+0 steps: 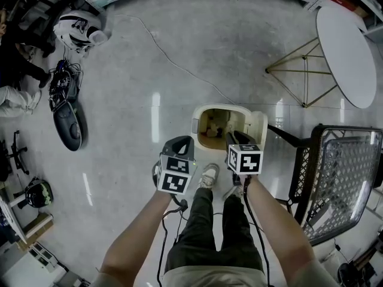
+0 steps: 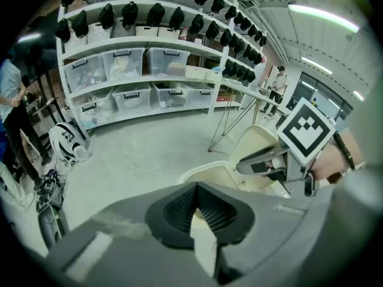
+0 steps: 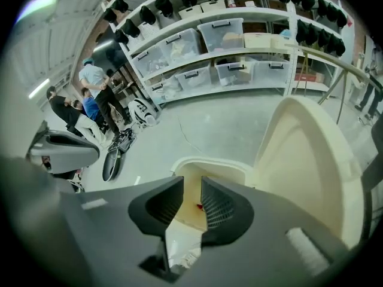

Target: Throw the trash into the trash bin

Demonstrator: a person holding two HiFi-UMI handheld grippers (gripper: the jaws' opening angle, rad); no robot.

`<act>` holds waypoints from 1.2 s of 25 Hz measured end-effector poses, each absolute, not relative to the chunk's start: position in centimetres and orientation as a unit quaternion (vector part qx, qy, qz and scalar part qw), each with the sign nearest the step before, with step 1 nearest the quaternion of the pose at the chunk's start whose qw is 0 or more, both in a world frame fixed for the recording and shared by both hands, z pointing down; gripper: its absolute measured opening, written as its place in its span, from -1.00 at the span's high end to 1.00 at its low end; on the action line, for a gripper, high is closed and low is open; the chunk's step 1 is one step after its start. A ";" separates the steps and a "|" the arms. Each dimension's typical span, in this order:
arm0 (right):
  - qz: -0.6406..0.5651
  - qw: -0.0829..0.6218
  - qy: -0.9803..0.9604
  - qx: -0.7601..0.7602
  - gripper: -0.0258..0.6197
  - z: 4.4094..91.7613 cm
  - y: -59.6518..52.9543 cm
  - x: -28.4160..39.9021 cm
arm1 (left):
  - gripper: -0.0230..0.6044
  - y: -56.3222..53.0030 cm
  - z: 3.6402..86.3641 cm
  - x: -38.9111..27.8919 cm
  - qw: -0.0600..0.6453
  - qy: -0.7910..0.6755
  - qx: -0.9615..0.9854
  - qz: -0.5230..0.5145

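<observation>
Cream plastic with its lid up, the trash bin (image 1: 195,124) stands open on the grey floor (image 1: 149,76), right ahead of my shoe (image 1: 209,175). Far to the bin's left lies a white helmet (image 1: 76,28), and nearer, but well left of the bin, a black oval thing (image 1: 69,124). A thin cable (image 1: 161,49) runs over the floor behind the bin.

My left claw (image 1: 183,141) hangs just off the bin's left front corner, pointing steeply down. Its pads are together at the tips, with nothing caught in them. My right claw (image 1: 234,136) hovers over the bin's near rim, close by the raised lid (image 1: 258,124). Its pads stand a little apart and hold nothing, and through the gap I look straight into the bin.

The trash (image 1: 216,124) lies down inside the bin: pale scraps on the brown bottom and one small red bit (image 3: 198,206). What they are I cannot tell.

Just right of the bin stands a black mesh chair (image 1: 344,184). Further back on that side is a round white surface (image 1: 347,52) on thin gold legs.
</observation>
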State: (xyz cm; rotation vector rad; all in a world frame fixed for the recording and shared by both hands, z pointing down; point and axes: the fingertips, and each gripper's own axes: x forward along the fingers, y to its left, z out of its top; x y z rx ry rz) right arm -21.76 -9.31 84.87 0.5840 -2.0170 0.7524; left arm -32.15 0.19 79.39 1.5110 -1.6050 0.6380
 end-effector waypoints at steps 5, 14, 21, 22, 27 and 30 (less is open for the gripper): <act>0.299 0.424 -0.823 0.229 0.63 82.5 -9.1 -21.4 | 0.92 0.3 78.2 -32.3 0.399 -0.648 0.599 0.250; 0.280 0.369 -0.858 0.221 0.63 74.3 -9.5 -21.0 | 0.92 -0.5 70.6 -32.7 0.353 -0.679 0.599 0.235; 0.249 0.301 -0.894 0.221 0.63 63.3 -11.2 -20.7 | 0.92 -2.1 61.4 -33.1 0.294 -0.702 0.612 0.215; 0.244 0.291 -0.898 0.222 0.63 61.8 -11.5 -20.4 | 0.92 -2.3 60.2 -33.0 0.286 -0.704 0.614 0.213; 0.224 0.243 -0.915 0.233 0.63 54.1 -12.9 -18.7 | 0.92 -3.3 53.4 -31.8 0.238 -0.709 0.631 0.206; 0.240 0.199 -0.920 0.238 0.63 48.7 -13.5 -17.4 | 0.92 -4.4 48.4 -30.4 0.198 -0.707 0.651 0.195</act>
